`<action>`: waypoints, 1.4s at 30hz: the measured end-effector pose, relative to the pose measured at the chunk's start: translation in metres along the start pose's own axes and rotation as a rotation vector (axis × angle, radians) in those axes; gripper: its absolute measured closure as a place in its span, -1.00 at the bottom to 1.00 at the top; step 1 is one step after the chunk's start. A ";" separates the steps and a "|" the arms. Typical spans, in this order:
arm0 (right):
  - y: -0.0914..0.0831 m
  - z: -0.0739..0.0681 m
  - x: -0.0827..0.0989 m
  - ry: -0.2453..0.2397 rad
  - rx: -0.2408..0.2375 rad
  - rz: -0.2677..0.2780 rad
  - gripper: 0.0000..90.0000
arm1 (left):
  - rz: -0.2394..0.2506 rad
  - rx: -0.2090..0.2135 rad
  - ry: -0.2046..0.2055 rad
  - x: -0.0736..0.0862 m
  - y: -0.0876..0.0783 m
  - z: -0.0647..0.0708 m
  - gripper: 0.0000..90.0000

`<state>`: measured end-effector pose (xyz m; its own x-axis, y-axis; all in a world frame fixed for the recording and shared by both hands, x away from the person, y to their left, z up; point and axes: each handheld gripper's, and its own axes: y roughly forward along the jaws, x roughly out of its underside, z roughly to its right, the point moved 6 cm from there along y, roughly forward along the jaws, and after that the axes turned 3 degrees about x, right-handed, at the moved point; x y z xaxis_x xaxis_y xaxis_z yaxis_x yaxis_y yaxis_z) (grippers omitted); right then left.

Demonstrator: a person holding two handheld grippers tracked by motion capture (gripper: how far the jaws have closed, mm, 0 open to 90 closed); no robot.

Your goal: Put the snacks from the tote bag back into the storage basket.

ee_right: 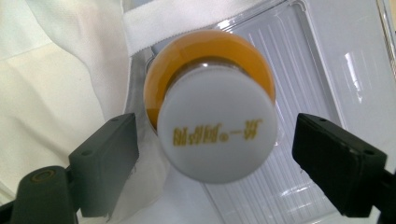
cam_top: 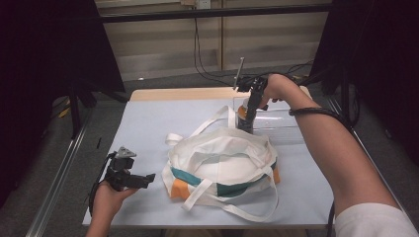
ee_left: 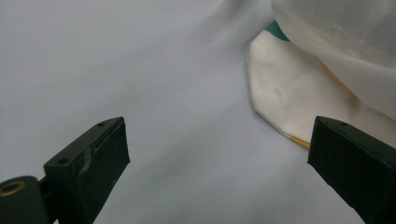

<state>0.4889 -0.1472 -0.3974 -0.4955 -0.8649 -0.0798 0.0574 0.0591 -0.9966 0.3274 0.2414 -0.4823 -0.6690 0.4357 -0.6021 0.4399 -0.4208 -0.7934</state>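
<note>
Right tool [ee_right: 212, 140] | we see its jaws spread either side of the white-capped orange bottle [ee_right: 215, 126], pads clear of it | bottle upright in the clear ribbed plastic tray [ee_right: 303, 74], just beside the cream canvas tote bag [cam_top: 222, 158] on the pale worktop [cam_top: 143, 128] | left tool [ee_left: 217, 149] wide apart, holding nothing, near the bag's corner

Pale blue table sheet [cam_top: 148, 128], black cables [cam_top: 200, 59] along the back wall.
</note>
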 end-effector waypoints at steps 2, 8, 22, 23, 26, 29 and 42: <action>-0.001 0.000 0.002 0.003 0.003 0.002 -0.68 | 0.002 0.001 0.001 0.000 0.000 0.001 -0.89; -0.004 -0.002 0.008 -0.003 0.005 0.007 -0.69 | 0.006 -0.002 0.002 0.000 -0.001 0.002 -0.89; -0.010 -0.014 0.023 0.015 0.006 0.009 -0.69 | 0.029 -0.005 0.006 -0.006 -0.003 0.007 -0.89; -0.010 -0.016 0.024 0.019 0.001 0.016 -0.69 | 0.018 -0.004 0.008 -0.006 -0.004 0.007 -0.89; -0.012 -0.020 0.027 0.019 -0.001 0.014 -0.69 | 0.016 -0.003 0.015 -0.006 -0.005 0.007 -0.89; -0.013 -0.022 0.031 0.022 -0.001 0.012 -0.69 | 0.033 -0.001 0.004 -0.006 -0.005 0.009 -0.89; -0.020 -0.033 0.042 0.031 0.002 0.025 -0.68 | 0.041 0.004 0.002 -0.005 -0.008 0.011 -0.89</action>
<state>0.4380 -0.1686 -0.3812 -0.5201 -0.8476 -0.1052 0.0716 0.0794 -0.9943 0.3207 0.2341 -0.4714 -0.6493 0.4197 -0.6343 0.4648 -0.4412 -0.7677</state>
